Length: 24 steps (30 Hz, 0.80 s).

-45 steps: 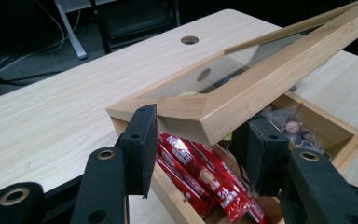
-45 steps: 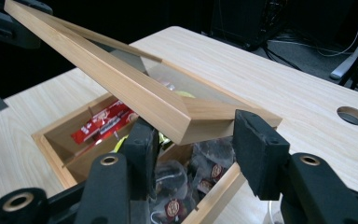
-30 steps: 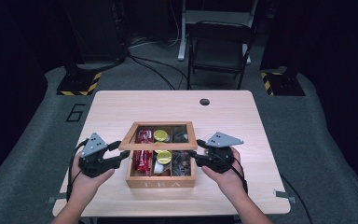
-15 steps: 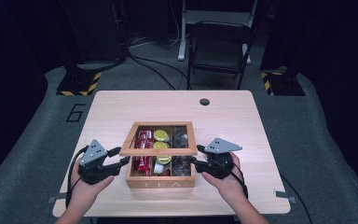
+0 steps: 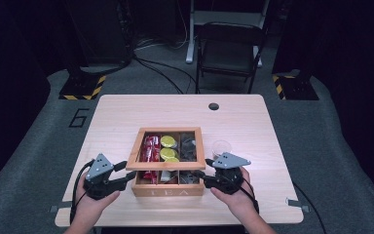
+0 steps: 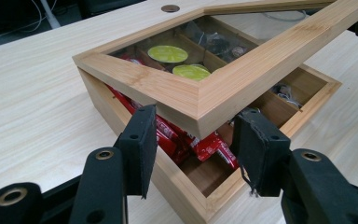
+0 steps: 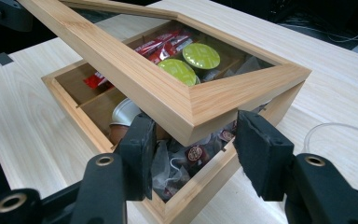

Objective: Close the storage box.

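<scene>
Lid (image 5: 166, 150) of the tea box (image 5: 168, 187) hangs tilted above the box near the table's (image 5: 253, 122) front edge, its two front corners gripped. At left, the left gripper (image 5: 125, 174) clamps one corner; bare wood lies open beside it. Red packets (image 5: 150, 148), green pods (image 5: 167, 147) and dark sachets (image 5: 189, 146) fill the compartments. At right, the right gripper (image 5: 199, 174) clamps the other corner, a clear cup (image 5: 221, 146) just behind it. Dark floor, cables and a chair (image 5: 230, 46) lie beyond.

"TEA" on wooden box (image 5: 168, 191) front; "6" on floor mat (image 5: 79, 117).
</scene>
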Each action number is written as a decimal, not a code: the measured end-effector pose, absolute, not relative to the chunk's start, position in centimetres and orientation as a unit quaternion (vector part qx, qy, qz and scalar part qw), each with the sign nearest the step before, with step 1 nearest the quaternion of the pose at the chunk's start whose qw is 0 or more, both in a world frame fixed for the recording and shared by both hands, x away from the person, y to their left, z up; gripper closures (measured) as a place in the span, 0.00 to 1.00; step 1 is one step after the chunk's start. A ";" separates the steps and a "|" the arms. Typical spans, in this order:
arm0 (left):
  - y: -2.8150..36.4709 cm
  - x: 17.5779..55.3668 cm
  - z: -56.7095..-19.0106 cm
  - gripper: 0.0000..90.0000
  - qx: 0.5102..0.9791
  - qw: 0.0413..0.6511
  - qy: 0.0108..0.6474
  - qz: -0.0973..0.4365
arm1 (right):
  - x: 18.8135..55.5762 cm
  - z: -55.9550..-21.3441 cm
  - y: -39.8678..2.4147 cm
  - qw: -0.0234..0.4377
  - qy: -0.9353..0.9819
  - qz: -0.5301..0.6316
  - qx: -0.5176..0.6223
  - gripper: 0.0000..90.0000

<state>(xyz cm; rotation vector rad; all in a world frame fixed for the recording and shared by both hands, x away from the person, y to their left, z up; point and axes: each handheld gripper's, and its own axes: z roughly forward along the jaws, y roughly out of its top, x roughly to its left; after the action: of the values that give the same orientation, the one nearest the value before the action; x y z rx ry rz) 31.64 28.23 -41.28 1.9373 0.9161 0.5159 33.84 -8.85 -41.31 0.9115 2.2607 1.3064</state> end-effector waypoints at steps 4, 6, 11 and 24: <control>28.2 31.4 -41.8 0.56 0.784 0.453 0.372 0.205 | 33.6 -41.7 -8.9 0.188 0.806 0.462 0.319 0.54; 28.3 31.4 -42.0 0.56 0.785 0.453 0.372 0.201 | 33.5 -41.9 -8.9 0.190 0.806 0.460 0.320 0.54; 28.3 31.2 -42.6 0.56 0.786 0.452 0.371 0.199 | 33.4 -42.6 -9.0 0.181 0.807 0.463 0.318 0.53; 28.4 30.9 -43.9 0.56 0.786 0.452 0.375 0.193 | 33.2 -43.9 -9.1 0.172 0.806 0.466 0.320 0.52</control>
<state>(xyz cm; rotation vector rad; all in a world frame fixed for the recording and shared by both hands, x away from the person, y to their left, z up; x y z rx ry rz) 30.94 28.38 -43.85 1.9430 0.9265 0.4760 33.21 -9.08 -43.88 0.9097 2.2893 1.3234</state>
